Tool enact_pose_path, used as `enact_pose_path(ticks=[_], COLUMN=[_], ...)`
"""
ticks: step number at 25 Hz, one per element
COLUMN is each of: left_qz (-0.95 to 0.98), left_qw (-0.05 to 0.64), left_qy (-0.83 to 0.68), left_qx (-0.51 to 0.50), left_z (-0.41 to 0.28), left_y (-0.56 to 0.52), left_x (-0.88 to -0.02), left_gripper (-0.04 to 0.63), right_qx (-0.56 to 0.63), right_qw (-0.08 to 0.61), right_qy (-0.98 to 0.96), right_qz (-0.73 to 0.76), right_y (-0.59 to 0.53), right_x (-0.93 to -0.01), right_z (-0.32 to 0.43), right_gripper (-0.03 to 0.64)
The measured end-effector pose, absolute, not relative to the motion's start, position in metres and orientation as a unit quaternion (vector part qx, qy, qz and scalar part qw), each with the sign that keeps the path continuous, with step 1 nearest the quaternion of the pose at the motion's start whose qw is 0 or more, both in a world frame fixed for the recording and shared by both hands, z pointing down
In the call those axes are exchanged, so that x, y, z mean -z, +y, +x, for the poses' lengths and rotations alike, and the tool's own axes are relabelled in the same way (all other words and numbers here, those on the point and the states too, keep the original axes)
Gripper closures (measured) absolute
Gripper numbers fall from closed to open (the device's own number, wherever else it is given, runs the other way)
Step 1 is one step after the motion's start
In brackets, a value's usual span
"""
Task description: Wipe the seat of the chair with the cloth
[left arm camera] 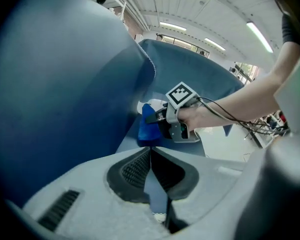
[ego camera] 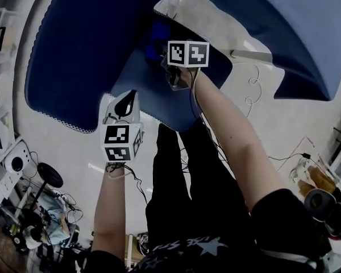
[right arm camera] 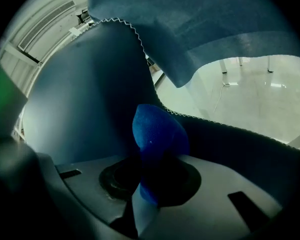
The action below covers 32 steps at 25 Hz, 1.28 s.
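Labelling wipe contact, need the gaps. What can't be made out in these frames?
1. Contact between the bright blue cloth and the dark blue fabric chair: in the head view, the marker cube of the right gripper covers part and the rest is dark. In the right gripper view, the cloth blocks it.
2. Right gripper fingertips: buried in the cloth.
3. Whole chair: cut off by the head view's top edge.
4. Floor clutter: too small, dark.

Matt blue fabric covers the chair (ego camera: 85,50); the cloth (right arm camera: 155,131) looks fuzzy.
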<state>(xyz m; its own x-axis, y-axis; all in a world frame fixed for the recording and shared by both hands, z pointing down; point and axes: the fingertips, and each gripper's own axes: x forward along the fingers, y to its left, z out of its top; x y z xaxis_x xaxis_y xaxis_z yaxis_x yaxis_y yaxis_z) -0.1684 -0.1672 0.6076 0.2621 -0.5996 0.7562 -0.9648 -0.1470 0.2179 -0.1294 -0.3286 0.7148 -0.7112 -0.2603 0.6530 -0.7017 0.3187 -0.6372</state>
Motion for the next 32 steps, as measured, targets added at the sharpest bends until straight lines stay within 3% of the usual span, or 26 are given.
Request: enact_pose_path(ticks=[9,32], left_qz=[0.707,0.748], left_qw=[0.377,0.359], left_qy=[-0.537,-0.442], left_qx=[-0.266,-0.341], left_z=[-0.137,-0.017], left_y=[-0.167,-0.189], left_x=[-0.621,-0.629], left_gripper=[0.572,0.572], right_qx=[-0.48,-0.539], right_qw=[0.276,0.261], right_qy=[-0.771,-0.685], right_qz=[0.314,0.415], right_y=[-0.326,-0.278], right_x=[-0.732,-0.755], right_z=[-0.105,0.11], right_gripper=[0.548,0.546])
